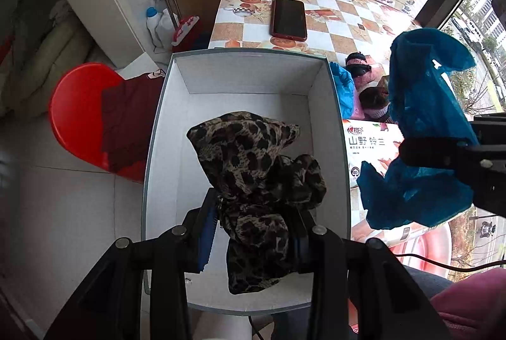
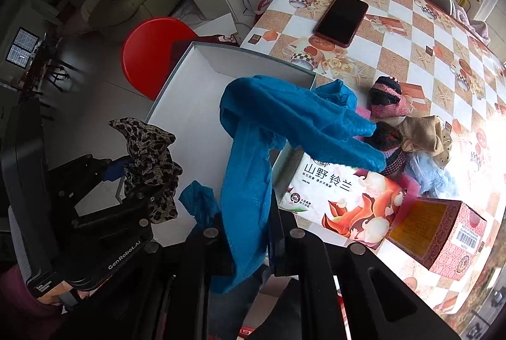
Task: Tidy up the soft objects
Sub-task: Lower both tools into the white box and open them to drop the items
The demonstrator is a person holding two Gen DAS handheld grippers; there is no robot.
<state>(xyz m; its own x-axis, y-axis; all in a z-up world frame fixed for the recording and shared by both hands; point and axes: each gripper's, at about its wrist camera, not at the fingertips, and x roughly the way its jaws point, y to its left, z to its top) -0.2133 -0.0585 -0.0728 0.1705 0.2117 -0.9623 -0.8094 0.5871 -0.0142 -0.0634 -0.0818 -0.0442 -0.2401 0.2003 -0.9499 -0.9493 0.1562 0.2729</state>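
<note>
pinching leopard cloth [image 1: 253, 169] over the white box [image 1: 253, 81], left gripper [image 1: 253, 229]; right gripper [image 2: 249, 232] pinches blue cloth [image 2: 284, 125], only its view showing socks [image 2: 423, 134].

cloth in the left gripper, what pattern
Leopard print, brown and black; clearest in the left wrist view.

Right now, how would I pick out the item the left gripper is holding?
Find the white box at the checkered table's near edge. Above its floor, the left gripper has its jaws shut on a crumpled cloth. It is the only leopard-print piece; the cloth in the right gripper is plain blue.
</note>
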